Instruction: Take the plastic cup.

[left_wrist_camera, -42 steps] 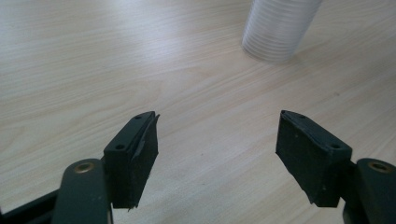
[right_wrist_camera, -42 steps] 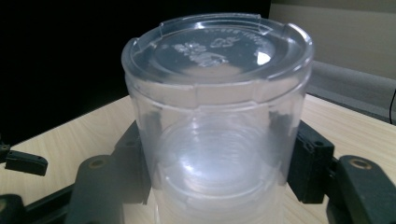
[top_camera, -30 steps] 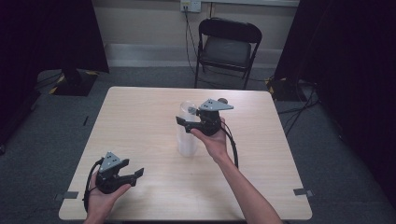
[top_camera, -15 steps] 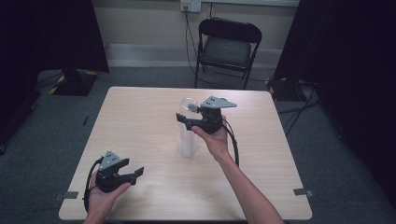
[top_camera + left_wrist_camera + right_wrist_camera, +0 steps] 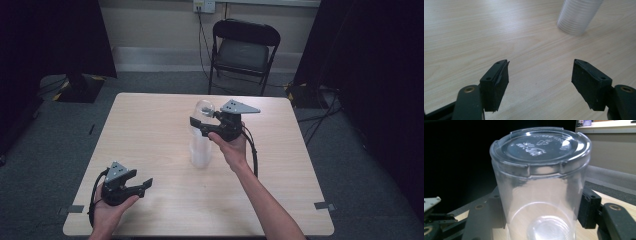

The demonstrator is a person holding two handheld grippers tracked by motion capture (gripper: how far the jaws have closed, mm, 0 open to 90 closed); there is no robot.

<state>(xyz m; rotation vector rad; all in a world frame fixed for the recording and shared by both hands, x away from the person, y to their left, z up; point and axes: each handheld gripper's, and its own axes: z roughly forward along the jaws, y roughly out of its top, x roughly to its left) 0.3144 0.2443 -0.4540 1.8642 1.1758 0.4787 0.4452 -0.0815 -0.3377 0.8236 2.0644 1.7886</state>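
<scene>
As right hand-held gripper [image 5: 207,120] lifts clear cup [image 5: 539,182] off stack [image 5: 200,150], grip holds; left hand-held gripper [image 5: 540,83] wide, idle over tabletop [image 5: 150,125].

Left gripper [image 5: 540,75] above the wooden tabletop [image 5: 474,37], jaws spread wide with nothing between them. Ahead and right of the jaws stands a ribbed translucent cup stack [image 5: 577,16].

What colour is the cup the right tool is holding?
The cup is clear, colourless plastic. The right gripper view shows it best.
</scene>
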